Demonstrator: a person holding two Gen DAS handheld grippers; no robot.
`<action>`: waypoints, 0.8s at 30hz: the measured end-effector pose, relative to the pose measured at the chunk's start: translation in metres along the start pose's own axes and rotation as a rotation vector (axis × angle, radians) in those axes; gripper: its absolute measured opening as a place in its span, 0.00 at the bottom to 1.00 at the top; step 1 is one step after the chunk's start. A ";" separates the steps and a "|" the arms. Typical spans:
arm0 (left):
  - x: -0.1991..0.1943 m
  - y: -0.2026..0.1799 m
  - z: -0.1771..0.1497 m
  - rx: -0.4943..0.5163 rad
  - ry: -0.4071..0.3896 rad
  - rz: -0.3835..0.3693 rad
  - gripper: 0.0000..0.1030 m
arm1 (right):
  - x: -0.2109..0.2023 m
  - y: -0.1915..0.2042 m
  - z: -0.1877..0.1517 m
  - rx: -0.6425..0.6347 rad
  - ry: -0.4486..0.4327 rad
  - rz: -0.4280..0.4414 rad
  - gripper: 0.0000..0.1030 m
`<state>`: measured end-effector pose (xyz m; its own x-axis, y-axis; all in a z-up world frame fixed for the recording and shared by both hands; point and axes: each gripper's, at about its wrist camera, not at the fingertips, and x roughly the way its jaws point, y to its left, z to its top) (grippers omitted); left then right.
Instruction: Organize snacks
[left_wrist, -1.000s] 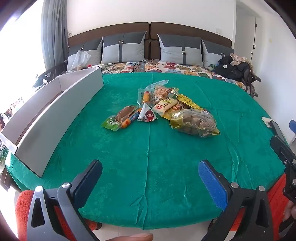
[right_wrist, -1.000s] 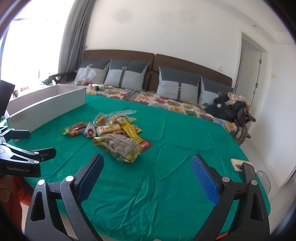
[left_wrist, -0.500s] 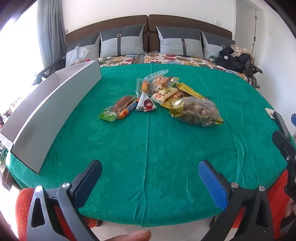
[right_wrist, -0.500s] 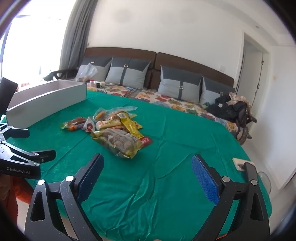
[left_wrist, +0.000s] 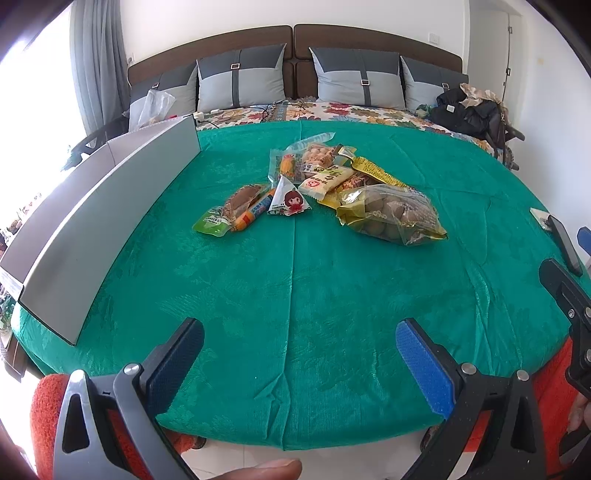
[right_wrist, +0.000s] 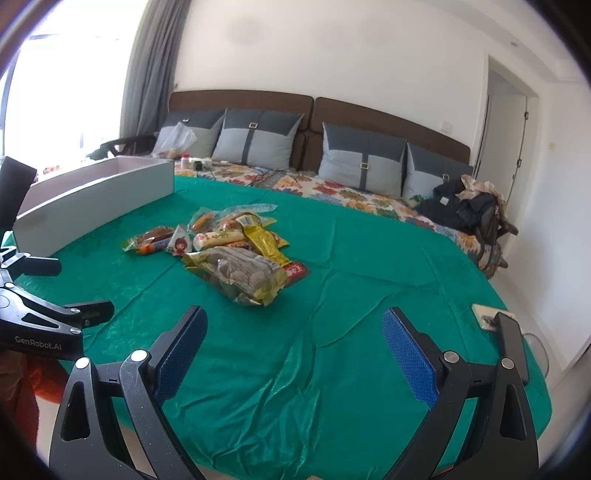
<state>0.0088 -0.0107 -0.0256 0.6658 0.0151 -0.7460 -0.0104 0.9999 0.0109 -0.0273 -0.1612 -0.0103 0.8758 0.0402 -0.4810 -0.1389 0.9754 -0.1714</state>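
Both grippers have drifted forward over the green cloth since a second ago, so the snack heap now sits larger and closer ahead of each pair of fingers. Left gripper (left_wrist: 299, 345) hangs with its jaws spread wide and nothing between them; right gripper (right_wrist: 293, 341) is likewise released and empty.

Ahead of the left jaws, well apart from the fingertips and slightly to their right, lies one heap of snacks (left_wrist: 325, 184) on the green cloth (left_wrist: 295, 280). Within it, one large clear bag of brown round pieces (left_wrist: 391, 218) lies nearest the right finger's side, one small triangular packet with a cartoon girl (left_wrist: 290, 199) sits straight ahead, and one green-ended packet (left_wrist: 225, 214) touches one orange stick (left_wrist: 255, 214) toward the left finger's side. Behind these are one white bar (left_wrist: 325, 181), one long yellow wrapper (left_wrist: 373, 171) and clear bags whose number cannot be told.

One long grey box (left_wrist: 99, 214) stands open beyond the left finger, apart from the heap. Four grey cushions (left_wrist: 240, 81) line the headboard far ahead.
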 end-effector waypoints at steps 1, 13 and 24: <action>0.000 0.000 0.000 0.000 0.000 0.001 1.00 | 0.000 0.000 0.000 0.001 0.002 0.001 0.95; 0.001 0.000 0.001 0.000 -0.001 0.001 1.00 | 0.004 0.002 -0.003 -0.001 0.013 0.012 0.95; 0.000 0.000 0.001 0.006 -0.003 0.003 1.00 | 0.004 0.003 -0.004 -0.003 0.015 0.013 0.95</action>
<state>0.0100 -0.0102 -0.0247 0.6683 0.0185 -0.7437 -0.0084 0.9998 0.0173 -0.0258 -0.1591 -0.0160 0.8670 0.0494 -0.4959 -0.1516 0.9741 -0.1679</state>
